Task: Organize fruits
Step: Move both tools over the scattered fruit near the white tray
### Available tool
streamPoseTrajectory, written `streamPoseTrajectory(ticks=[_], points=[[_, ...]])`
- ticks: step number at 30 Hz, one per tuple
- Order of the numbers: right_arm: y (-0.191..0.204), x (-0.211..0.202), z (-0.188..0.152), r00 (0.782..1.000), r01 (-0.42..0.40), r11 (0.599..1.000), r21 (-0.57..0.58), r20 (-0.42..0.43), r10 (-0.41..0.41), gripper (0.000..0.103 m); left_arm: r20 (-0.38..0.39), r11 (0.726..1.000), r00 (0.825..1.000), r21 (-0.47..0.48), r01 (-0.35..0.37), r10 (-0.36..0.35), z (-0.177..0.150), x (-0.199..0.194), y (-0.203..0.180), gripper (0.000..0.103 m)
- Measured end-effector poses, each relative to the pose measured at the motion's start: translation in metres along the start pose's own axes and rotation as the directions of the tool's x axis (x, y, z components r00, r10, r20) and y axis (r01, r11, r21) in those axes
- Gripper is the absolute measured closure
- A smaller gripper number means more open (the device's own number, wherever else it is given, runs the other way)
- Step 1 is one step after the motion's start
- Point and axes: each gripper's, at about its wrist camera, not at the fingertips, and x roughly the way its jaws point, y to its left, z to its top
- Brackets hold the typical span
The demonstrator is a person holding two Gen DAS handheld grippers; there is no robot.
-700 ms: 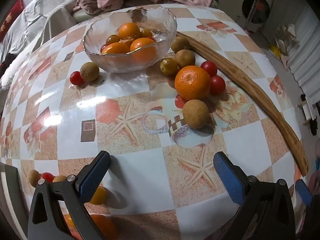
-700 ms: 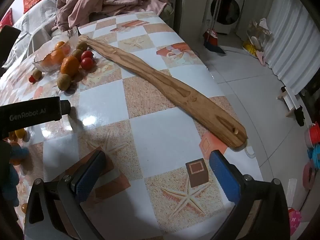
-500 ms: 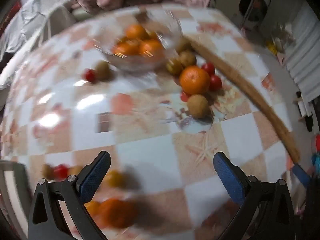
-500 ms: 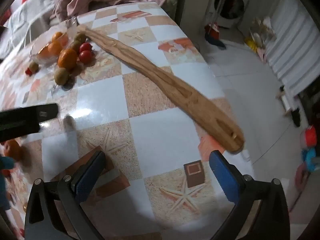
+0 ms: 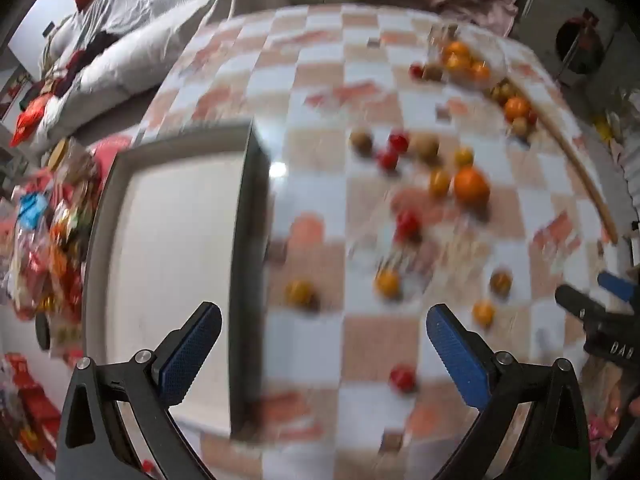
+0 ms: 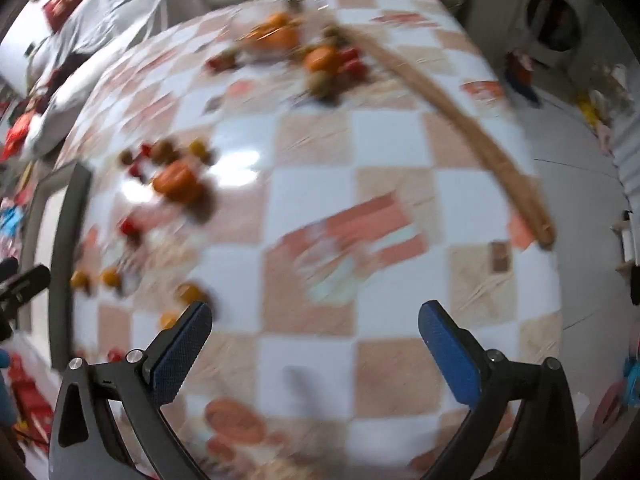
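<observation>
Both views are blurred by motion. My left gripper (image 5: 324, 332) is open and empty above the table's near part, beside a grey-rimmed white tray (image 5: 244, 240). Many small fruits lie loose on the checkered table: a big orange (image 5: 471, 186), red tomatoes (image 5: 407, 222) and small yellow fruits (image 5: 387, 283). A glass bowl of oranges (image 5: 464, 60) stands far back. My right gripper (image 6: 316, 332) is open and empty over bare tablecloth. In its view the big orange (image 6: 176, 180) lies at the left and the bowl (image 6: 276, 34) at the back.
A long wooden board (image 6: 460, 120) runs along the table's right edge; it also shows in the left wrist view (image 5: 576, 164). Bright snack packets (image 5: 44, 232) lie left of the tray. Bedding and clothes lie beyond the table. The floor drops off at the right.
Both grippers have pulled back and swung left, away from the bowl. The tray and several more loose fruits have come into view. Both grippers stay open.
</observation>
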Motion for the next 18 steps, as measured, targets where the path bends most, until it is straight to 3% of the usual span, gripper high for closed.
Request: streamPoseTrajectory(ticks=[5,18], points=[[0.023,-0.004,-0.013,1.0,-0.007,1.0,-0.004,-0.03,0.007,0.0,-0.078,0.999,0.997,0.043,0.026,-0.023,-0.023,0.004,-0.001,0.0],[0.058,-0.021,-0.026,1.0,-0.008,1.0,0.002,-0.012,0.008,0.0,-0.104,0.996,0.992,0.045,0.078,-0.073,-0.048,0.008,0.01,0.0]])
